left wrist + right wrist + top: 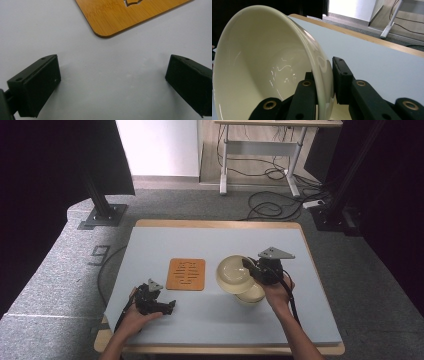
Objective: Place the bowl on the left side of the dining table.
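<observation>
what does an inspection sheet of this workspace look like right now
surface: grey table top with a wooden edge, flat
job's things: cream bowl held tilted above a second bowl on the table; wooden mat lying flat
clutter: nothing seen
grippers: right gripper shut on the bowl's rim; left gripper open, holding nothing, low over the table
cables: loose cables on the floor beyond the table
surroundings: desk legs, black stands, grey carpet
</observation>
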`<state>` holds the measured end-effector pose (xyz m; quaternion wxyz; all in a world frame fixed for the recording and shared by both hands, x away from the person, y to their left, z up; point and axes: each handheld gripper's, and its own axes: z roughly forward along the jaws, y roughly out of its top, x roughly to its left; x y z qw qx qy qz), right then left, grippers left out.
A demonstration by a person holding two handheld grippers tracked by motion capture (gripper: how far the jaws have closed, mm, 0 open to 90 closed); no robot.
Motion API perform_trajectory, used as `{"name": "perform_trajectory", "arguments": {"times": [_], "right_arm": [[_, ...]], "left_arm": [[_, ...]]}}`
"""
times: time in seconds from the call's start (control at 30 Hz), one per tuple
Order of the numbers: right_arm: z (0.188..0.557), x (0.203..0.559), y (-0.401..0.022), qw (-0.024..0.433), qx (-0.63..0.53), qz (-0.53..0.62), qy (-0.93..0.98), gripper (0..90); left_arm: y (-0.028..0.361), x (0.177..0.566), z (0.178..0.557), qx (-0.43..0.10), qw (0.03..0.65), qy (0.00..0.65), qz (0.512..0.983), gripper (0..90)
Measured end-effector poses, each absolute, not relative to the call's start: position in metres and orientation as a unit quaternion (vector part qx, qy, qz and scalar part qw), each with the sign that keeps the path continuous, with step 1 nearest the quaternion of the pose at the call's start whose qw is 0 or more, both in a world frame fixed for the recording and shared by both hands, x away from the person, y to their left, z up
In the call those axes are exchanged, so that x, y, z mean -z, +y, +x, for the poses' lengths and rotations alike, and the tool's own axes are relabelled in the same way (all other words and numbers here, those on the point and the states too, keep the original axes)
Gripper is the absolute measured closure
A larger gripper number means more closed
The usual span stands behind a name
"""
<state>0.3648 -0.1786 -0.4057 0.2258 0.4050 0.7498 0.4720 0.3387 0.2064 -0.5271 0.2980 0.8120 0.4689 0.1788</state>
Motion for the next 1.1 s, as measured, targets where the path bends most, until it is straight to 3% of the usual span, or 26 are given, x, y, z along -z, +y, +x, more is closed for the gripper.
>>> {"name": "perform_trajectory", "arguments": {"times": [1.1], "right_arm": [[0.367,0.403,-0.160,0.229,-0.465,0.389,0.762,80.1]], "left_arm": [[0.206,0.527,0.339,-0.179,0.298,0.469,0.812,0.1]]}}
